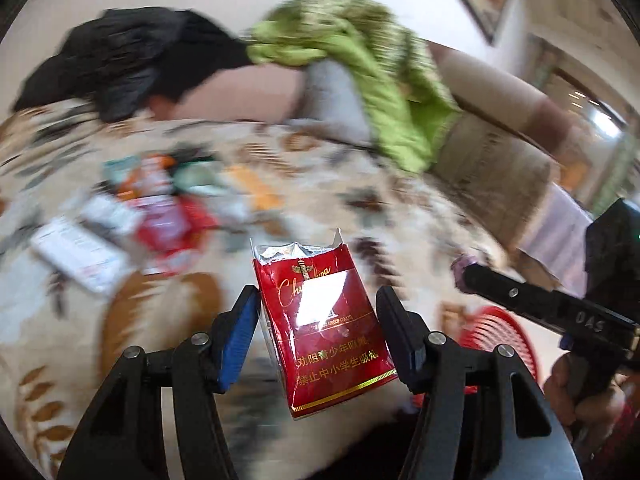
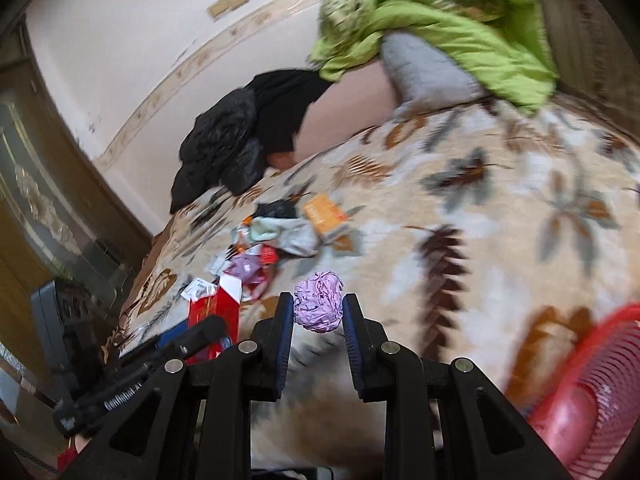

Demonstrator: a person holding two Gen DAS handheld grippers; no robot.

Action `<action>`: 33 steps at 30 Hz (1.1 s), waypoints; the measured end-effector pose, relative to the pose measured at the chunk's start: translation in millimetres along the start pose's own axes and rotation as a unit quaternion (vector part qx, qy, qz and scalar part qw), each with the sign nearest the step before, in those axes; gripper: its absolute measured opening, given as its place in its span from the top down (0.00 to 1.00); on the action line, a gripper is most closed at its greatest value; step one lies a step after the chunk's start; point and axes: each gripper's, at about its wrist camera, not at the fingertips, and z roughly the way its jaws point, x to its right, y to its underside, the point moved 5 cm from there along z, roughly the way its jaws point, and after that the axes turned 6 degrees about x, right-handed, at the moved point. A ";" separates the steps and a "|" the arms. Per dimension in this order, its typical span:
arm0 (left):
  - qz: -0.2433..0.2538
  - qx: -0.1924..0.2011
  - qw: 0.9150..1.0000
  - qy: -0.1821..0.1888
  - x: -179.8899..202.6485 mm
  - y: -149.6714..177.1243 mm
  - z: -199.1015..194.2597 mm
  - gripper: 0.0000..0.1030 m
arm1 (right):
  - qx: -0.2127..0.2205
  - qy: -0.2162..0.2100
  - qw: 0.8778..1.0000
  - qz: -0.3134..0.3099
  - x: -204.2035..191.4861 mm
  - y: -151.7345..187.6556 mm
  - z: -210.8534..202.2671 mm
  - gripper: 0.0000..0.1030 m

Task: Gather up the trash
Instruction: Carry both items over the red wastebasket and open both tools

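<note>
left gripper (image 1: 318, 334) clamped on a red cigarette pack (image 1: 328, 328), blue-padded fingers (image 1: 236, 344) against its two sides, torn silver foil sticking out of the open top, pack tilted and lifted clear of the bedspread (image 1: 168, 320). same pack seen from the right wrist view as a red box (image 2: 216, 312) at lower left, with the left gripper's black finger across its lower part.

right gripper (image 2: 318, 316) narrowed onto a crumpled lilac paper ball (image 2: 319, 302), pads (image 2: 286, 320) touching it on both sides, ball held above the patterned bedspread (image 2: 460, 208). from the left wrist view, only the end of that ball (image 1: 460, 270) visible at the tip of the right gripper's black finger, with a hand (image 1: 576, 384) gripping the handle below.

red plastic basket (image 2: 592, 392) at the lower right, just beside the right gripper; its rim (image 1: 496, 332) also visible between the two grippers in the left view.

further back on the bedspread, a loose heap of litter (image 2: 276, 236): an orange packet (image 2: 326, 212), a pale sock-like cloth (image 2: 296, 236), red and white wrappers, a black scrap. blurred in the left view, with a white carton (image 1: 80, 252) at its near edge.

behind, a green quilt (image 2: 440, 24) over a grey pillow (image 2: 428, 68), and a black jacket (image 2: 236, 136) heaped by the wall.
</note>
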 end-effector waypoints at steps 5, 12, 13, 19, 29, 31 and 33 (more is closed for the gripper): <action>0.051 -0.032 0.994 0.095 85.3 1.2 19.2 0.43 | 0.028 0.058 0.997 0.032 62.1 -4.6 -68.0 0.74; 0.091 -0.097 0.974 0.186 192.3 24.4 59.4 0.42 | 0.061 0.156 0.981 0.096 149.0 3.4 -138.9 0.72; 0.100 -0.107 0.970 0.192 204.3 29.1 65.3 0.42 | 0.058 0.164 0.979 0.102 157.6 6.4 -143.5 0.72; 0.129 -0.158 0.959 0.195 248.6 58.5 94.9 0.38 | 0.038 0.183 0.974 0.129 188.8 22.4 -150.6 0.60; 0.109 -0.100 0.981 0.123 204.7 37.5 71.6 0.27 | 0.047 0.202 0.974 0.087 170.2 6.4 -146.0 0.46; 0.104 -0.077 0.987 0.092 184.4 29.7 60.1 0.27 | 0.034 0.188 0.978 0.086 160.3 5.0 -130.7 0.46; 0.097 -0.052 0.992 0.055 157.0 21.9 45.1 0.27 | 0.021 0.170 0.982 0.081 147.5 5.6 -115.5 0.46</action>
